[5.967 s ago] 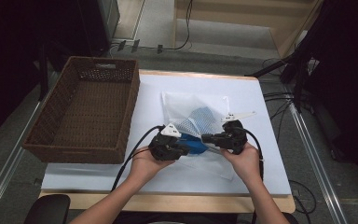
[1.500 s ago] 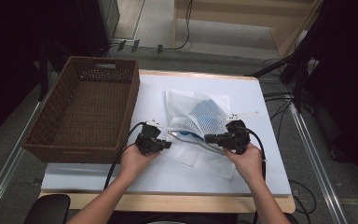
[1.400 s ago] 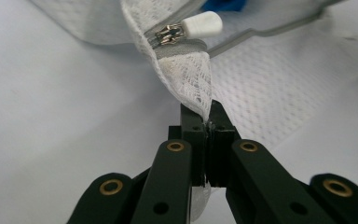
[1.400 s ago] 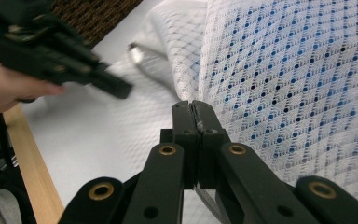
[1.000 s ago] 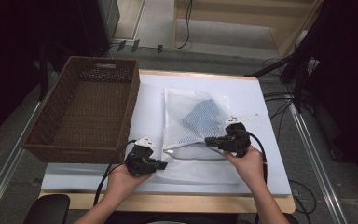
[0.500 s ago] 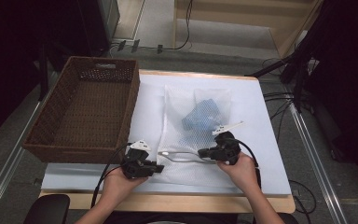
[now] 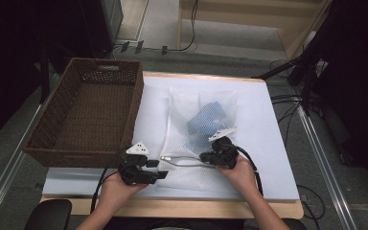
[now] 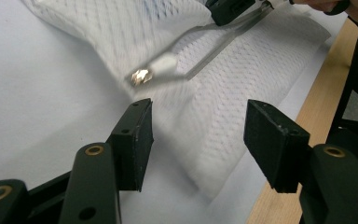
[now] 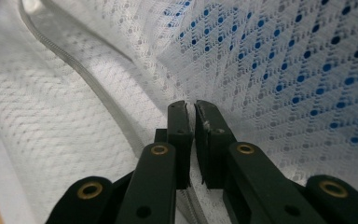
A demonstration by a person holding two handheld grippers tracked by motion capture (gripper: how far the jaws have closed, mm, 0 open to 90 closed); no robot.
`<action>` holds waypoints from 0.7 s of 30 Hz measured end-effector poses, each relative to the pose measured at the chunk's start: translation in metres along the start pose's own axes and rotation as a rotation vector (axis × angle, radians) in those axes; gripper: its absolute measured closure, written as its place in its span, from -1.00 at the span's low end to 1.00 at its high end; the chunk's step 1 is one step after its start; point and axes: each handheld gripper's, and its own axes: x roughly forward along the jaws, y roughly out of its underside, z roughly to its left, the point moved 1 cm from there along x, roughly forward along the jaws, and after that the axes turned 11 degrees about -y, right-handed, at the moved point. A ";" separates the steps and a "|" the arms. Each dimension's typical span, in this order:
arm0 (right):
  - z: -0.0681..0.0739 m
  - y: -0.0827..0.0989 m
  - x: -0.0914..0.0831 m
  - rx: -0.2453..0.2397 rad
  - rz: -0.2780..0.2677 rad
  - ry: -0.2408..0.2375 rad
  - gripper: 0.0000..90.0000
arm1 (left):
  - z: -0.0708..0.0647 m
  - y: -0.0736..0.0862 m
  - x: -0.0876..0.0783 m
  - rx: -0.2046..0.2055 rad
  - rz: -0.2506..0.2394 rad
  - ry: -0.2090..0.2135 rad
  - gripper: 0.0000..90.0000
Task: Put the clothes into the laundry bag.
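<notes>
Since a second ago your left gripper (image 7: 162, 174) has let go of the zipper pull (image 8: 156, 71) and its jaws have just been opening; they now stand apart with nothing between them, the pull lying just beyond the tips. Your right gripper (image 7: 203, 156) has sunk a little and pinches the mesh bag (image 7: 203, 129) at its zipper edge, jaws nearly closed on the fabric. You have the bag flat on the white table cover (image 7: 273, 143), long axis running away from you, zipper end nearest you, blue cloth (image 7: 206, 120) inside. No writing is readable. Left of the bag stands a wicker basket (image 7: 134, 103).
</notes>
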 end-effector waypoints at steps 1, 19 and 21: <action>0.000 0.000 0.000 -0.009 0.000 0.002 0.90 | -0.001 0.000 -0.002 0.009 -0.008 -0.006 -0.05; 0.008 -0.008 -0.022 -0.044 -0.129 -0.065 0.22 | 0.003 -0.004 -0.009 0.016 -0.056 -0.010 -0.14; 0.011 -0.010 -0.025 -0.062 -0.144 -0.053 0.13 | 0.003 -0.005 -0.009 0.016 -0.059 -0.008 -0.15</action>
